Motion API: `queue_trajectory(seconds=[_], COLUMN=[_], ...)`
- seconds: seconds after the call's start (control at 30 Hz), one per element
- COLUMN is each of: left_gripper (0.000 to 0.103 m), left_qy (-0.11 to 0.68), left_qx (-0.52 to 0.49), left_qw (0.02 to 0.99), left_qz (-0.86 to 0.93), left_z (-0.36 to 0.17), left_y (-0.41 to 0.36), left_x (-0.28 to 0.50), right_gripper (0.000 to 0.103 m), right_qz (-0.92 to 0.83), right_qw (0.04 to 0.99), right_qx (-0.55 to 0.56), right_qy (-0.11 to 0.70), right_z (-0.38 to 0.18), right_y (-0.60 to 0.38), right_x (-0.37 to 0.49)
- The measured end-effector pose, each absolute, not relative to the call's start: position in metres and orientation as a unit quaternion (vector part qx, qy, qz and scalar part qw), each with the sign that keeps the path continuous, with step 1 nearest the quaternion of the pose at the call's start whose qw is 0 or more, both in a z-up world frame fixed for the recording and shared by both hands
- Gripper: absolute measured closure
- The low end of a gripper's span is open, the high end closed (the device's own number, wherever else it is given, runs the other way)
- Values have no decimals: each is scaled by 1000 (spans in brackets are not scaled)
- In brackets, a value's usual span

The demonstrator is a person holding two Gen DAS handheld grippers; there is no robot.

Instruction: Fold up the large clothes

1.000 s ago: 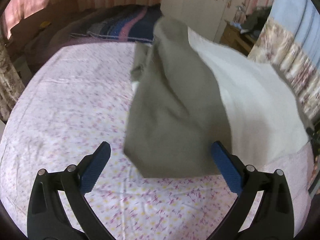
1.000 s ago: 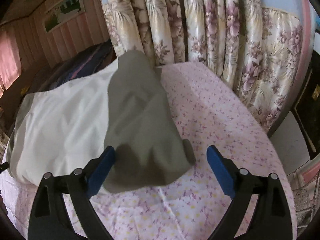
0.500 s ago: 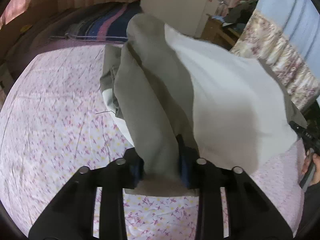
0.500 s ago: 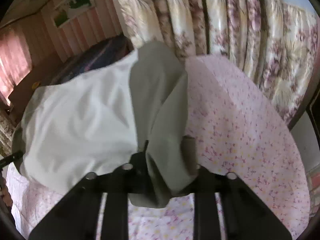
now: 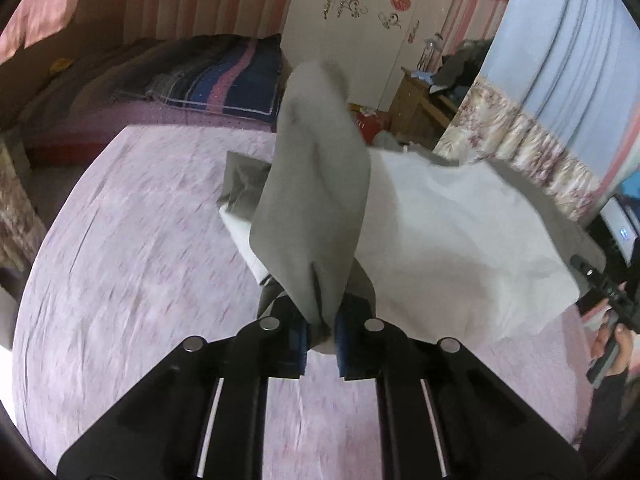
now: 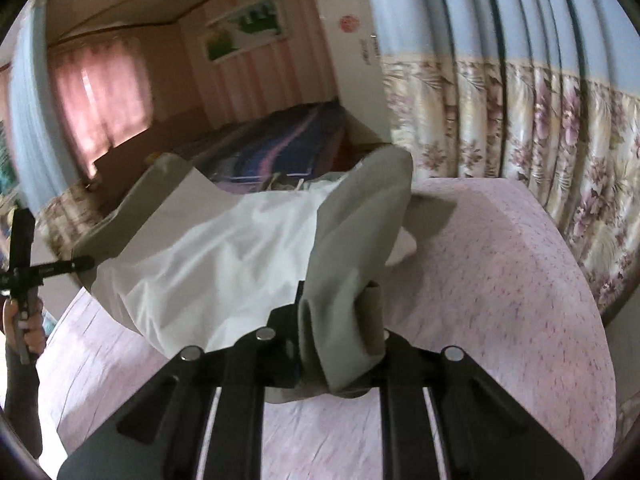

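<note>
Item: large grey-and-white cloth garment, lifted off the pink floral-sheeted bed, its sleeve ends pinched by the left gripper and right gripper, each at 6 o'clock in its own view. Step in hand: raising both sleeves for the first fold; the next move likely calls for carrying them across the white body. Change: a second ago both grippers stood spread over the flat-lying garment; their jaws have just been closing onto the fabric.

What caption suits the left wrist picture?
Left gripper shut on an olive sleeve, lifting the white garment above the floral bedsheet.
</note>
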State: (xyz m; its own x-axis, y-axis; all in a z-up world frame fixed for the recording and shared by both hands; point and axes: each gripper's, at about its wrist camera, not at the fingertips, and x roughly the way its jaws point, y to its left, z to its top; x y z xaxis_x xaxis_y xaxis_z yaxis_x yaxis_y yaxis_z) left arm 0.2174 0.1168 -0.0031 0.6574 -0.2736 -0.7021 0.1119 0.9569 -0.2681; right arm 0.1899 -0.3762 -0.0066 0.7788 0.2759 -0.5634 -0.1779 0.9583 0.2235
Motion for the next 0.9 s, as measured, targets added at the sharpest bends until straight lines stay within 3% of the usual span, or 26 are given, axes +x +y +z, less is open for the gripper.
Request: queue_trajectory(seconds=[0.1,0.2,0.3,0.33,0.47,0.53,0.57,0.67,0.8,0.87,0.9], left_gripper=[92,84,62,59,33,10,7,5,7,15,32], left_qy=[419,455,466,459,438,420,413,410,433,455,465], left_qx=[-129,-144,-100,-86,-56,-35,-31,-27,-11,-13,-14], left_qw=[893,873,876,882,896,907,910,910,899,887,881], left_qz=[-102,-102,-75,-65,-38,-28,-31,-51,-64,-78,-87], left_z=[-21,-58,-85,-86,-69,-48,-39,-23,-28,-33,-35], left_y=[135,141,130,128,134,139,140,135,118,107,103], left_x=[184,178,179,179,182,189,195,226,281,305,314], right_gripper=[89,84,66,59,51,48,47,32,31,31,31], right_qz=[124,106,98,99,87,80,71,42,40,39,36], right_qw=[933,912,887,887,893,904,910,921,913,902,899], right_qx=[64,74,68,76,106,101,101,93,99,80,70], right_qy=[331,390,445,445,429,409,396,375,394,423,432], right_z=[-17,-57,-95,-96,-64,-40,-26,-6,-14,-28,-31], right_y=[-378,-394,-398,-401,-426,-433,-439,-441,-425,-412,-409], right_x=[166,168,178,178,175,171,174,195,245,278,288])
